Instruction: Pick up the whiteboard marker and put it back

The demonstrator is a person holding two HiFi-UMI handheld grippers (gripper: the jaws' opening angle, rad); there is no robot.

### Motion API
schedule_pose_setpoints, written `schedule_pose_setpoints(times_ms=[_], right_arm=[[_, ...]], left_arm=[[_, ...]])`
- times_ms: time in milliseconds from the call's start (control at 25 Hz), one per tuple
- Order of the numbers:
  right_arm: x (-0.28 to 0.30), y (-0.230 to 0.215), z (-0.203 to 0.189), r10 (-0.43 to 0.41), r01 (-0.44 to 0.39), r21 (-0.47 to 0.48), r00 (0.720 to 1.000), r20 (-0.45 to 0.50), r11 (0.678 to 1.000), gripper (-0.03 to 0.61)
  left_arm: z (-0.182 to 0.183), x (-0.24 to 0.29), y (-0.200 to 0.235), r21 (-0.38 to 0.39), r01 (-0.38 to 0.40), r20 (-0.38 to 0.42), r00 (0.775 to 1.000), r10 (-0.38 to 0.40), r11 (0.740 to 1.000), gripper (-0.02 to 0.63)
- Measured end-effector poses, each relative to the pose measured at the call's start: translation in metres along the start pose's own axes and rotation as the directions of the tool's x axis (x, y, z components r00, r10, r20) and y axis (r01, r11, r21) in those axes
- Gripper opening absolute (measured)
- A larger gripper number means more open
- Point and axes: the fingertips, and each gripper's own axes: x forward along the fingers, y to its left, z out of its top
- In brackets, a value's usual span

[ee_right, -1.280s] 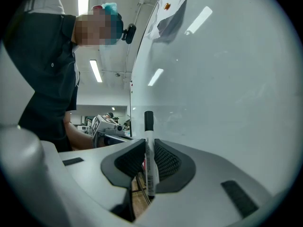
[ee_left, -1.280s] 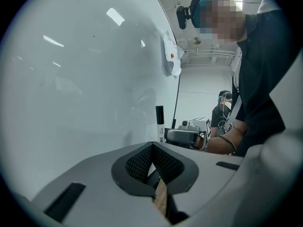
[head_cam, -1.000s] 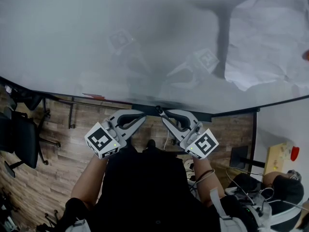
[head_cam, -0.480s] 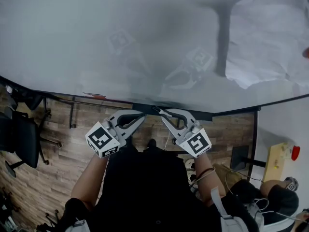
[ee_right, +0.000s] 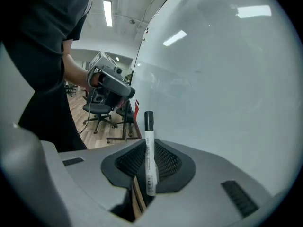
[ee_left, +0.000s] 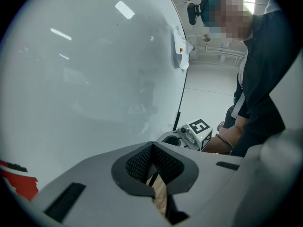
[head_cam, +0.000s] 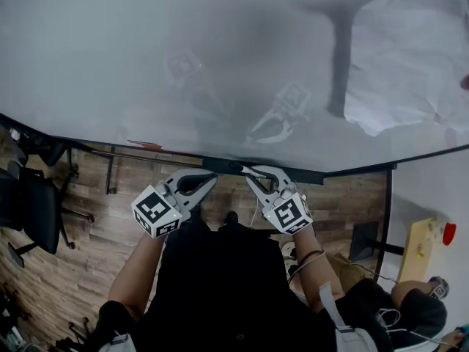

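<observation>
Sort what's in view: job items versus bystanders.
Job: whiteboard marker, clamped in the right gripper; whiteboard.
Bystanders: left gripper, shut and empty; office chair; paper sheet on the whiteboard.

Your white-barrelled, black-capped whiteboard marker (ee_right: 149, 145) has its lower end buried between the black ribbed pads (ee_right: 166, 162) of your grey right gripper (ee_right: 147, 161); the label print is too small to read. In the head view it's just a thin dark sliver. Red-and-black strip (ee_left: 16, 182) at the left gripper view's bottom left is cut by the lens edge, can't identify. Large white whiteboard (head_cam: 146, 64) runs off the head view's top and left edges.
</observation>
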Motion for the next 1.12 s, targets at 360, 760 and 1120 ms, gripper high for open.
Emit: schedule_pose_setpoints(times_ms=[360,760,1120], right_arm=[[0.02,0.008,-0.046,0.02,-0.027,-0.05,0.992,-0.128,0.998,0.071],[0.037,0.01,-0.076,0.034,-0.056,-0.092,0.975,-0.221,0.994,0.071],[0.045,0.008,-0.091,0.038,-0.064,-0.093,0.963,-0.266,0.994,0.071]], left_arm=[[-0.003,0.0,-0.001,-0.012,-0.003,-0.005,1.0,0.003,1.0,0.008],[0.005,-0.001,-0.009,-0.009,-0.002,0.014,1.0,0.002,1.0,0.008],[0.003,-0.003,-0.009,-0.02,-0.014,0.018,1.0,0.014,1.0,0.008]])
